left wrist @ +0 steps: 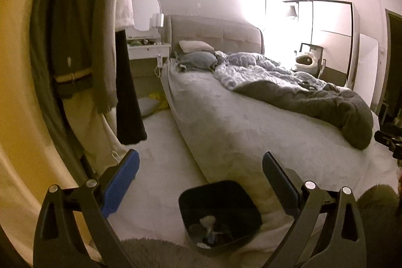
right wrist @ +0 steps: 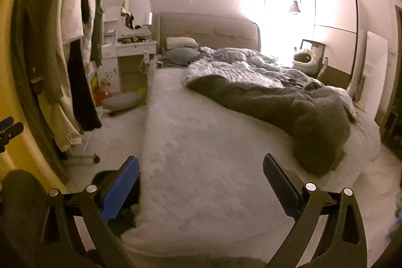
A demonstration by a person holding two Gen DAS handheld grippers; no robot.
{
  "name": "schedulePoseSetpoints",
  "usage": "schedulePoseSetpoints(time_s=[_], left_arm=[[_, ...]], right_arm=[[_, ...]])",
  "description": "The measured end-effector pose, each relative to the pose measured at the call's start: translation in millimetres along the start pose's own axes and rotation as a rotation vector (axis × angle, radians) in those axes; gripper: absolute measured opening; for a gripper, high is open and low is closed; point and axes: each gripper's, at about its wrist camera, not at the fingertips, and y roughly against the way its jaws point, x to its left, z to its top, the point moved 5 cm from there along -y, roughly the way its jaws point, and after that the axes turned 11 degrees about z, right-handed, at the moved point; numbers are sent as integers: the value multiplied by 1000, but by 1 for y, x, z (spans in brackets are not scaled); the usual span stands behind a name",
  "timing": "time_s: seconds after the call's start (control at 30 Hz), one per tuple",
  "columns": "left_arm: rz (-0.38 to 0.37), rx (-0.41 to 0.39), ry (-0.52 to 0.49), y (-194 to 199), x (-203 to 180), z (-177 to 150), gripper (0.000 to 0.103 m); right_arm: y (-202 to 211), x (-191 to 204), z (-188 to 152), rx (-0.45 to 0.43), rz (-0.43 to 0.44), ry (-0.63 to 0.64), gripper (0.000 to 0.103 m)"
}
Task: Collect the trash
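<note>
Hovering above a black trash bin [left wrist: 219, 214], the left gripper [left wrist: 201, 177] has its blue-padded fingers [left wrist: 120, 182] spread wide apart with nothing between them. That bin stands on the pale floor just beside the near corner of the bed [left wrist: 251, 132], and a few crumpled scraps, one of them whitish, lie in its bottom. From the right wrist view the same bin [right wrist: 105, 176] shows only as a dark rim behind the left finger, tight against the bed's side. The right gripper [right wrist: 201, 177] hangs over the near end of the bed's light sheet, its jaws likewise wide apart and empty. A dark grey blanket [right wrist: 301, 107] is heaped across the far side of the bed from the bin, with a rumpled patterned duvet [right wrist: 233, 64] beyond it and a grey pillow [right wrist: 179, 54] and a paler pillow [right wrist: 181, 42] up against the padded headboard [right wrist: 208, 29]. Along the bed's bin side, clothes [right wrist: 62, 47] hang from a wheeled rack, and past them a white dressing table [right wrist: 130, 44] with a rounded mirror [right wrist: 137, 10] sits beside the headboard. Beyond the bed on the other side stands a wardrobe [right wrist: 334, 27], with a chair [right wrist: 311, 54] holding a pale bundle in front of it.
</note>
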Motion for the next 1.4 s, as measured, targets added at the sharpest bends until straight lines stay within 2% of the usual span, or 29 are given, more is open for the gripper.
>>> schedulePoseSetpoints(time_s=[0.3,1.4], left_arm=[[-36,7,-10,1,-12,-5,100],[-30,14,-19,1,-14,-6,100]], right_arm=[[0,-5,-11,17,79,-6,100],[2,-5,-11,3,91,-7,100]])
